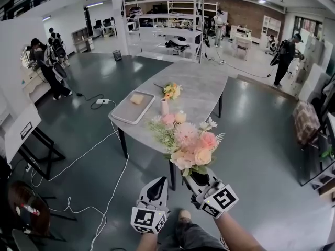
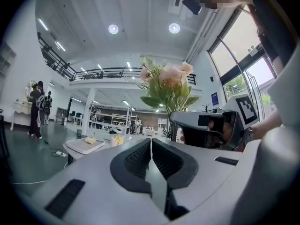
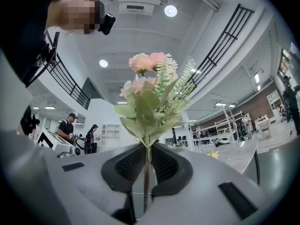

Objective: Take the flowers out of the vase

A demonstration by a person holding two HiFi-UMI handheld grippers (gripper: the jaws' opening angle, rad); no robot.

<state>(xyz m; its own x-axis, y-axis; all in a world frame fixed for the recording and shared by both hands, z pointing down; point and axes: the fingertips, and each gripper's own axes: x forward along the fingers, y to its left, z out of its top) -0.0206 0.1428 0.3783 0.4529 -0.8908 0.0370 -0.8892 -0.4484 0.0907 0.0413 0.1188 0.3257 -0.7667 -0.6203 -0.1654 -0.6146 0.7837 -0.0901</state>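
Right now our right gripper (image 3: 146, 161) is clamped on the thin stem of the bouquet (image 1: 191, 143), in the air well apart from the vase (image 1: 164, 106). The left gripper (image 2: 151, 146) is closed and empty. The head looks top-heavy — any tilt and we risk it swivelling or slipping out.

bouquet (image 1: 189, 143) stems hidden behind right hand-held gripper (image 1: 198, 178) in head view, tan lump (image 1: 137, 99) on tray (image 1: 125, 114) too small to ID

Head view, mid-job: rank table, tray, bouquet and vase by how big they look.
1. Table.
2. Bouquet looks bigger than the tray, but it is nearer the camera, so that is unsure.
3. Vase, smallest.
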